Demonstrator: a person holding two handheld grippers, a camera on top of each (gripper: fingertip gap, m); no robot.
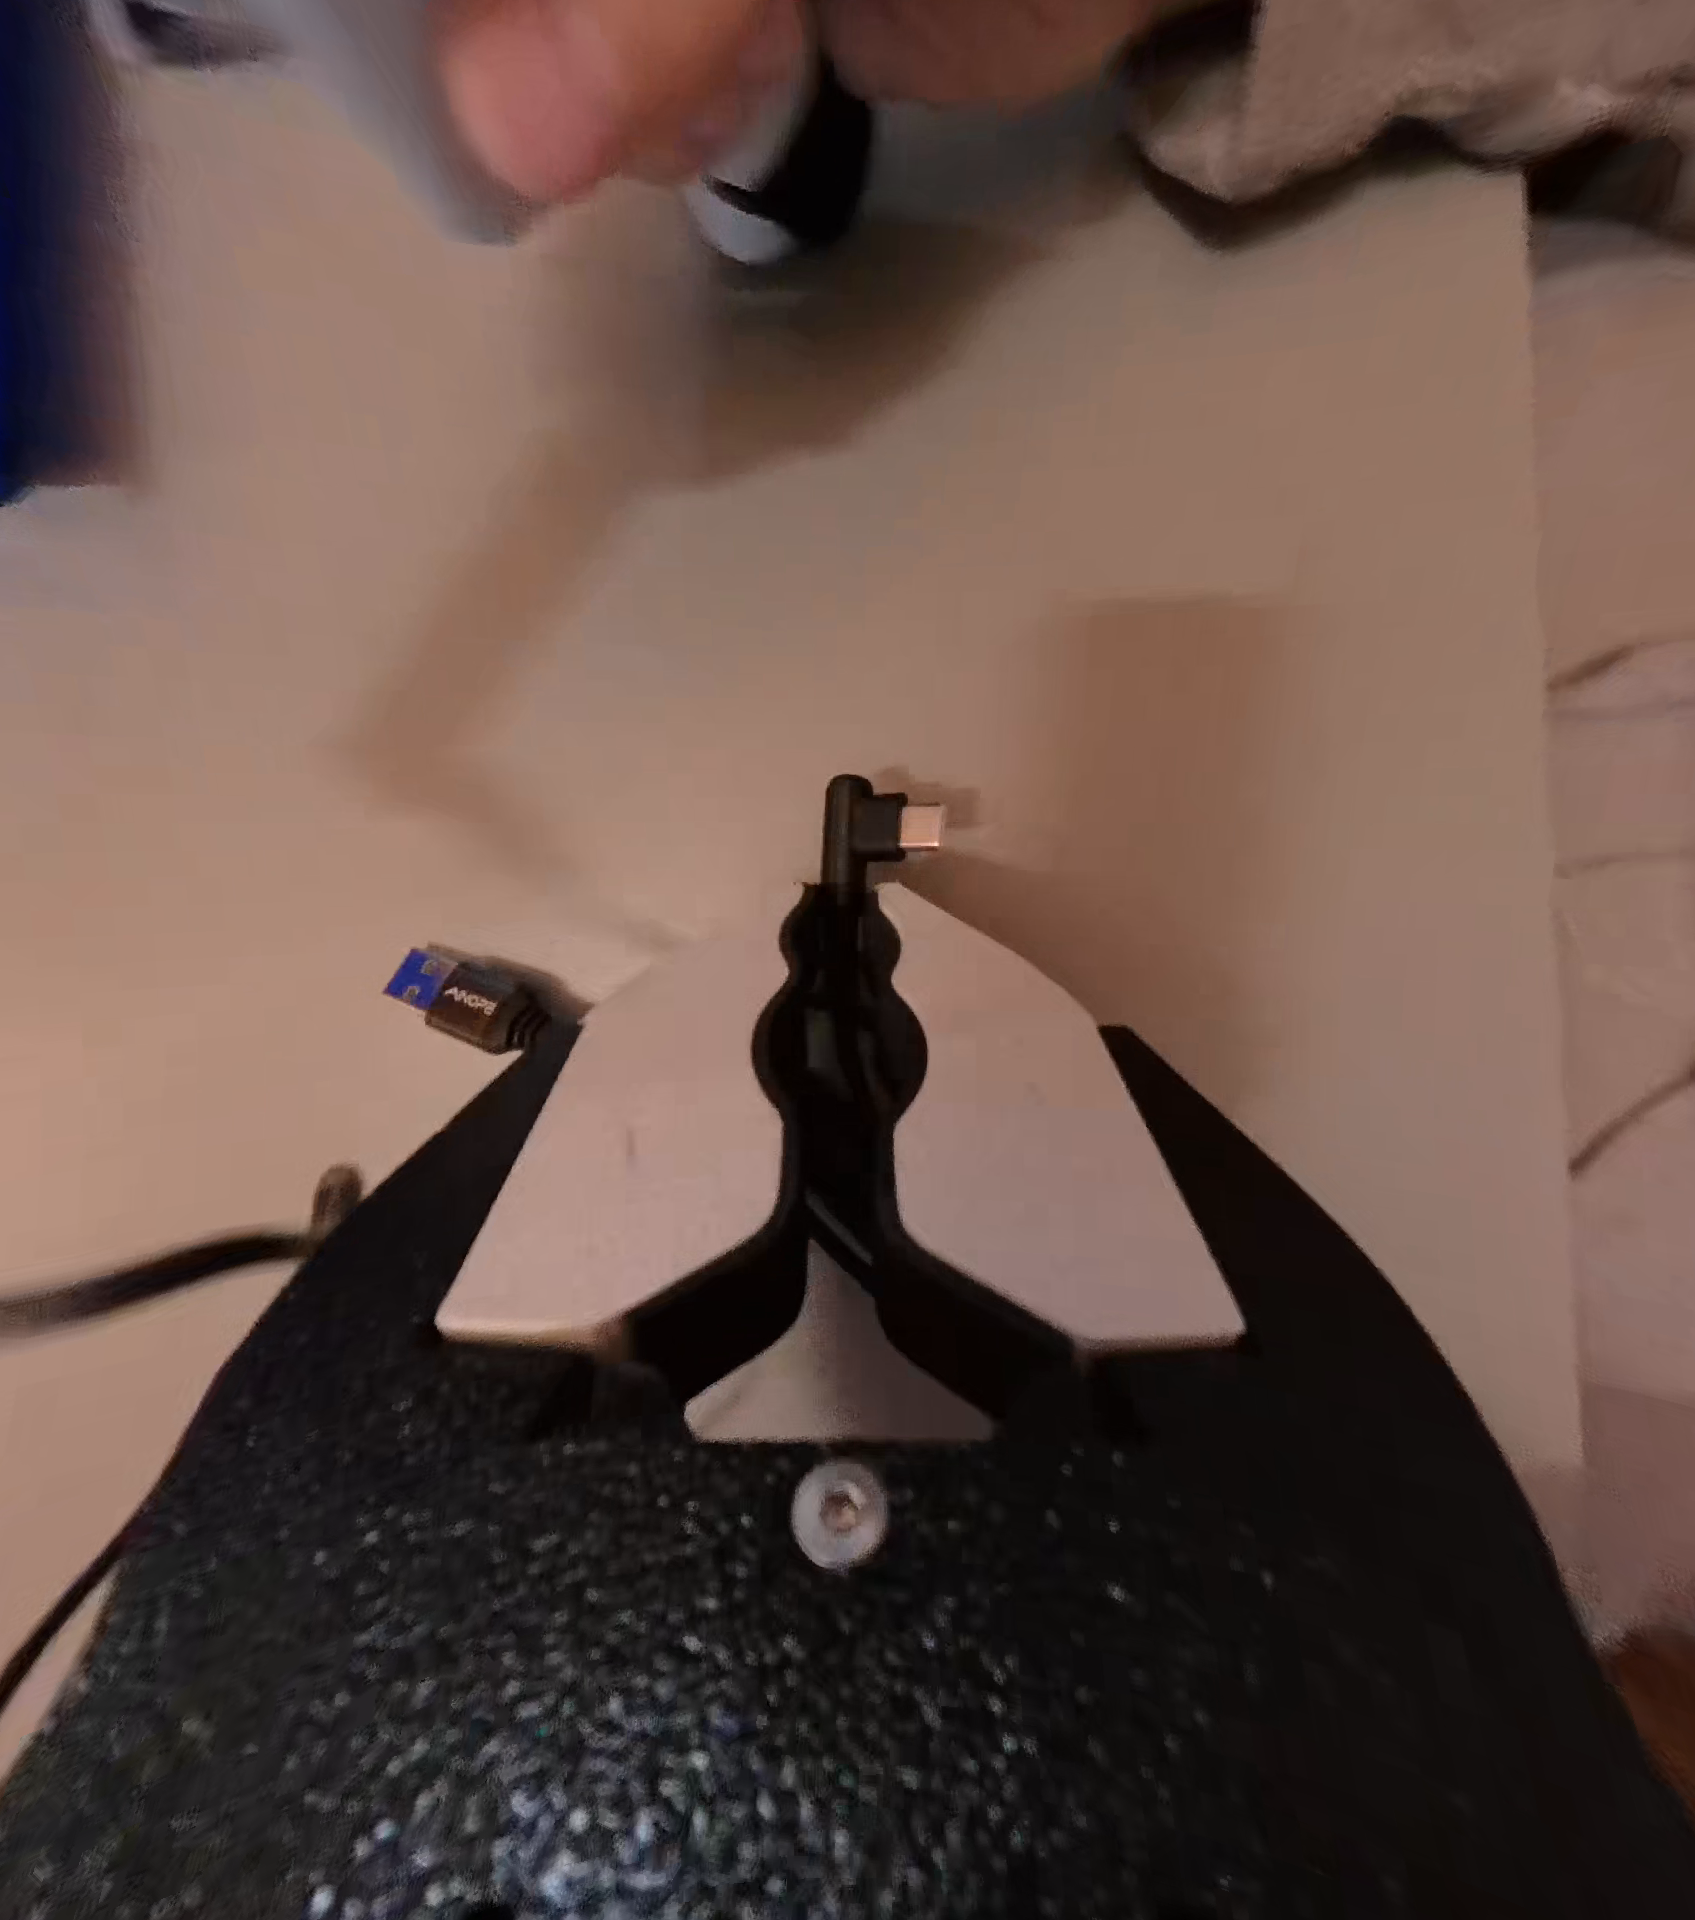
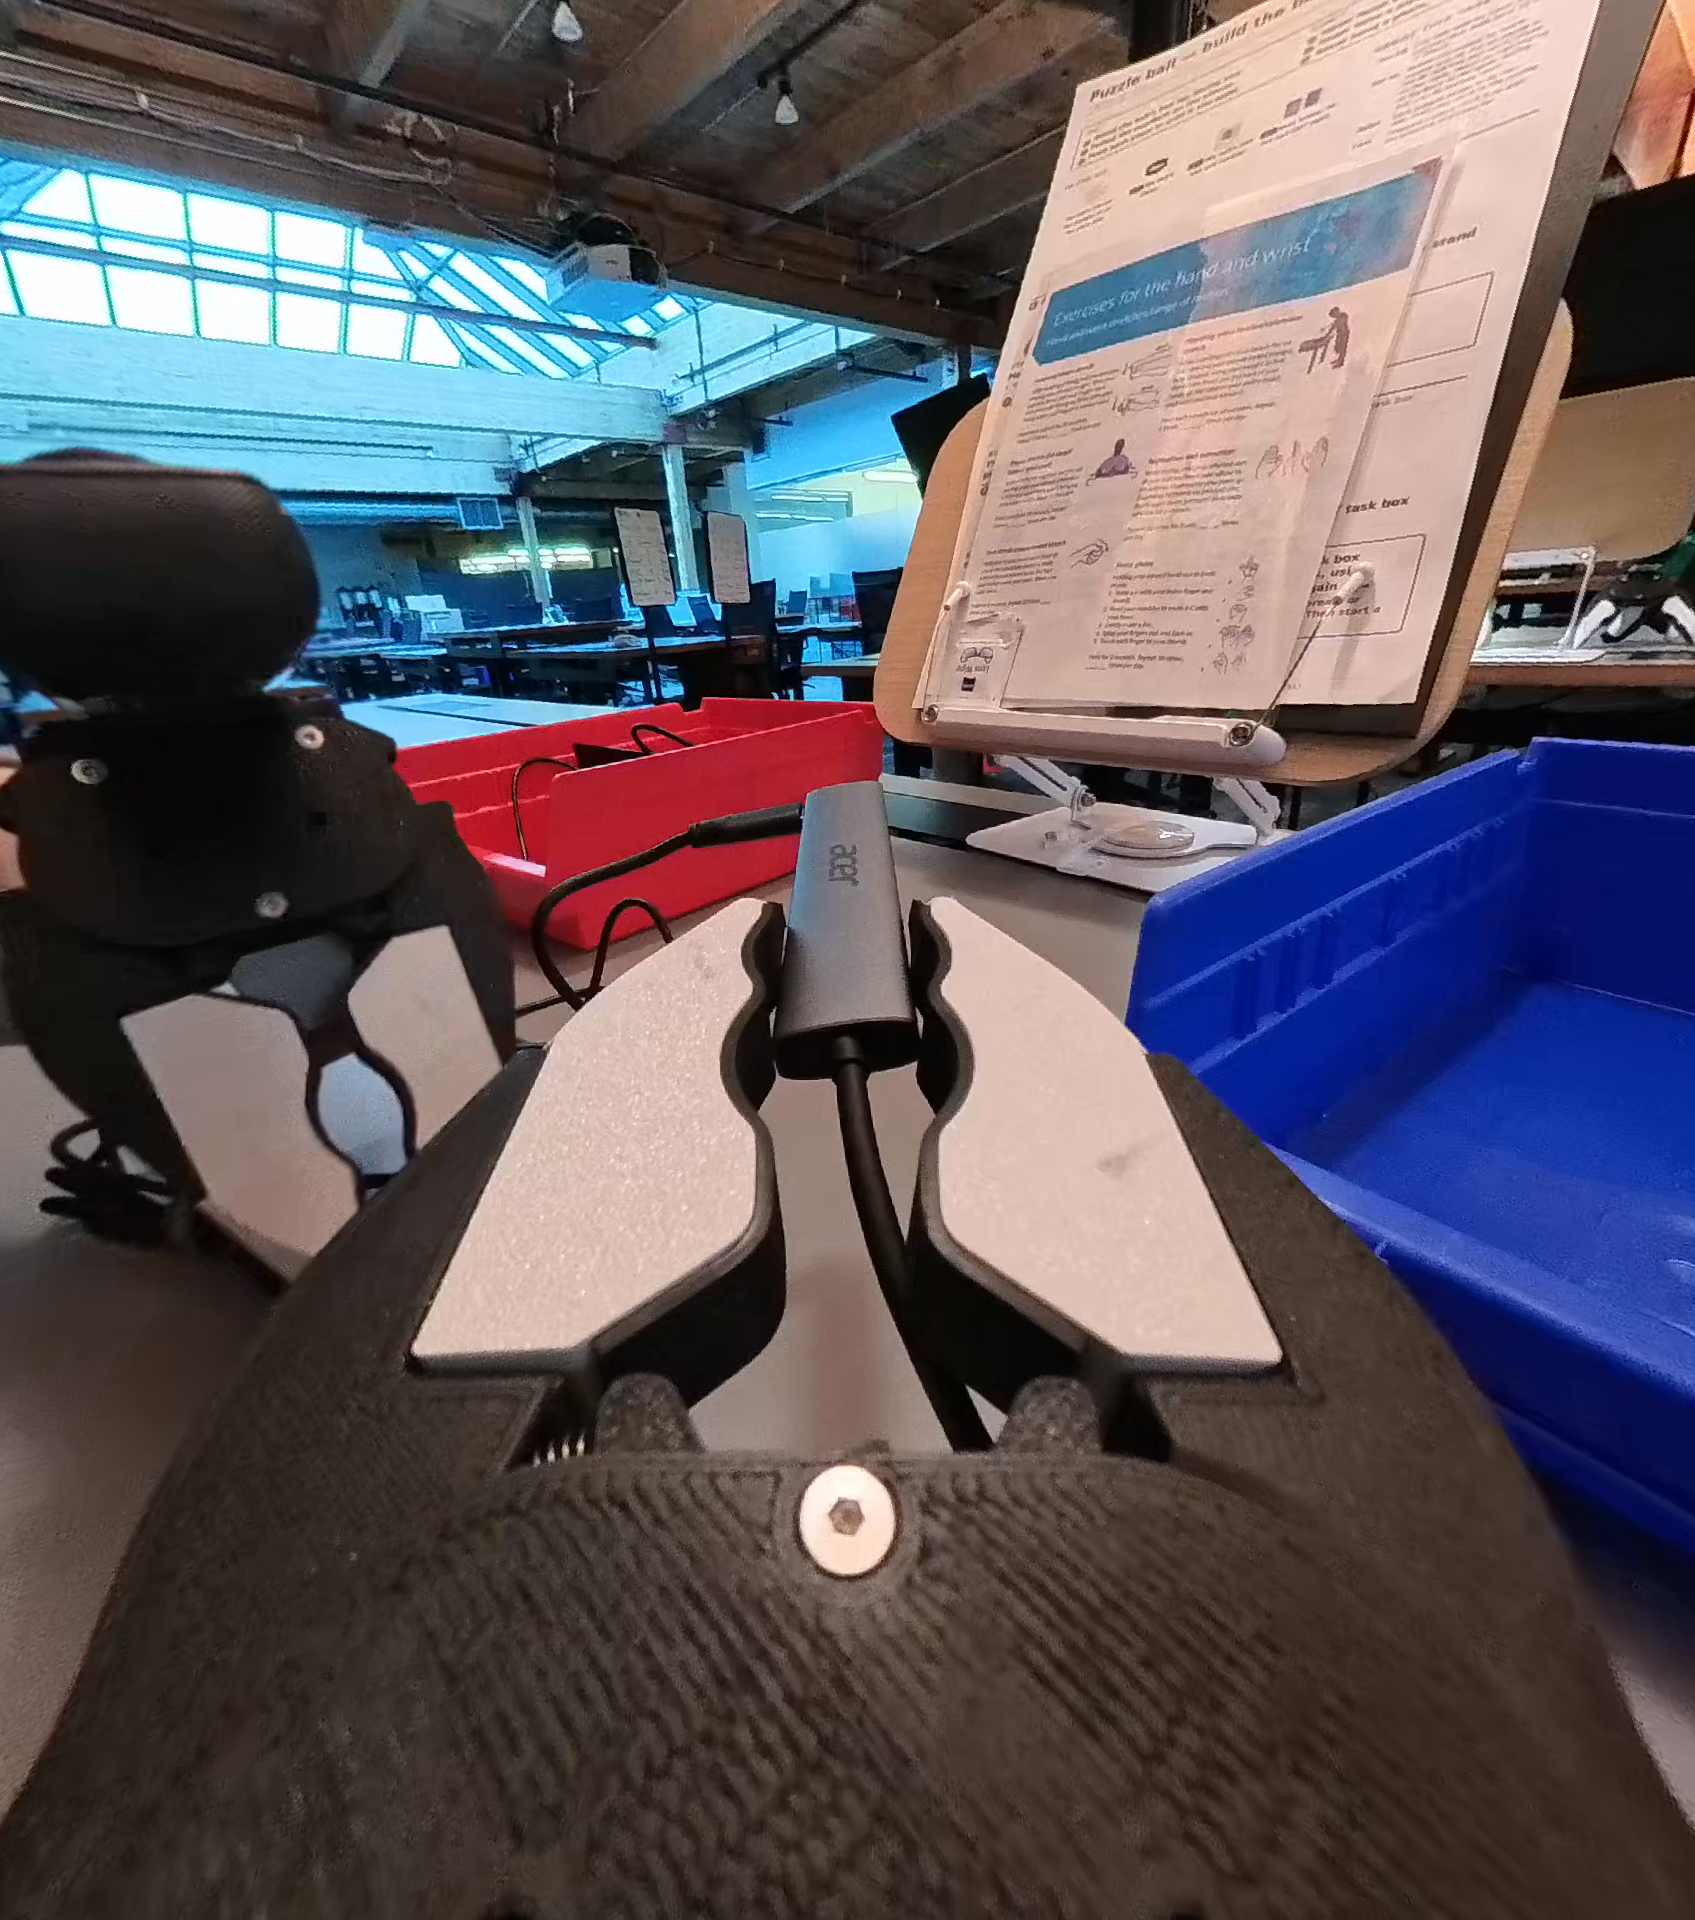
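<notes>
Beside the blue bin [image 2: 1508, 1039] — right gripper [image 2: 845, 935] clamps a hub [image 2: 838, 935].

Hub [image 2: 841, 935] between the right tool [image 2: 845, 940] fingers, its cable [image 2: 874, 1195] trailing back, bin [image 2: 1549, 1091] to the right on the tabletop [image 2: 12, 1403], tray [image 2: 656, 800] behind left, document stand [image 2: 1227, 727] behind the hub, left tool [image 2: 303, 1039] far left, angled plug [image 1: 874, 831] at its tips, second plug [image 1: 469, 1000] lying left.

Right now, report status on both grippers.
Left gripper shut on right-angle USB-C plug. Right gripper shut on grey hub. Blue bin close right.
</notes>
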